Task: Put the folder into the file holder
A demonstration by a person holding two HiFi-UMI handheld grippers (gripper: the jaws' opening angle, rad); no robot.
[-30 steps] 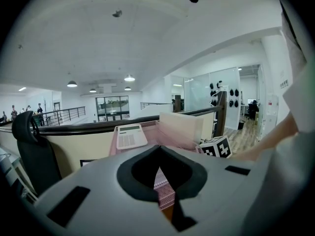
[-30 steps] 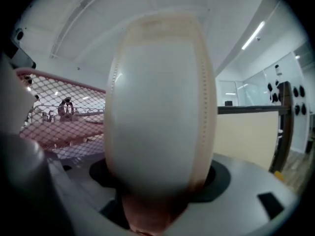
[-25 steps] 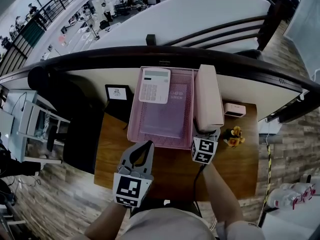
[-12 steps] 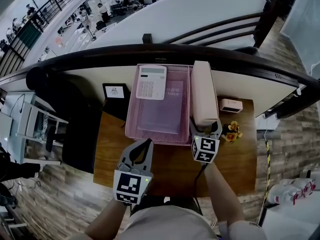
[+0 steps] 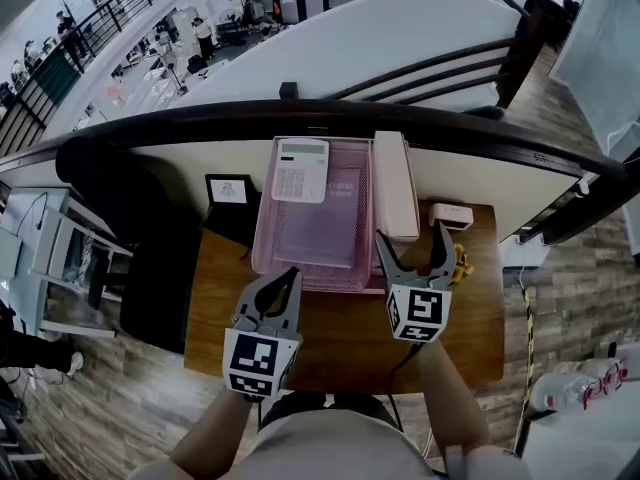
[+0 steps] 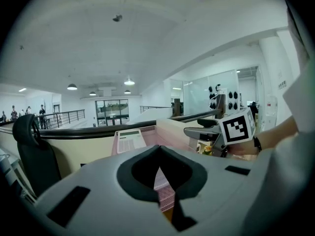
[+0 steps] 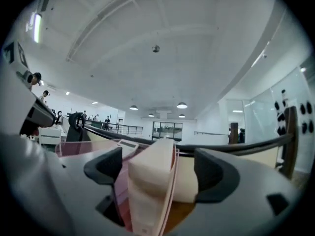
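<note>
A cream folder (image 5: 395,183) stands upright on edge in what looks like a cream file holder, just right of a pink mesh tray (image 5: 270,253). From above I cannot tell folder from holder. In the right gripper view the folder's (image 7: 147,191) near end has a thin pink edge, with a wider cream wall (image 7: 187,183) behind it. My right gripper (image 5: 412,238) hovers above and just short of that end. Its jaws have just been opening and stand wide, with nothing pressed between them (image 7: 160,168). My left gripper (image 5: 288,278) hangs shut before the tray's front edge, holding nothing (image 6: 158,166).
A white calculator (image 5: 302,168) lies at the tray's far end. A small white device (image 5: 448,214) and a yellow figure (image 5: 461,260) sit right of the folder. A small framed card (image 5: 228,189) stands at the wooden desk's (image 5: 340,333) left, and a black chair (image 5: 110,188) beyond it.
The right gripper has let go of the folder's near end, opened wider, and risen back toward me. The left gripper has stayed put.
</note>
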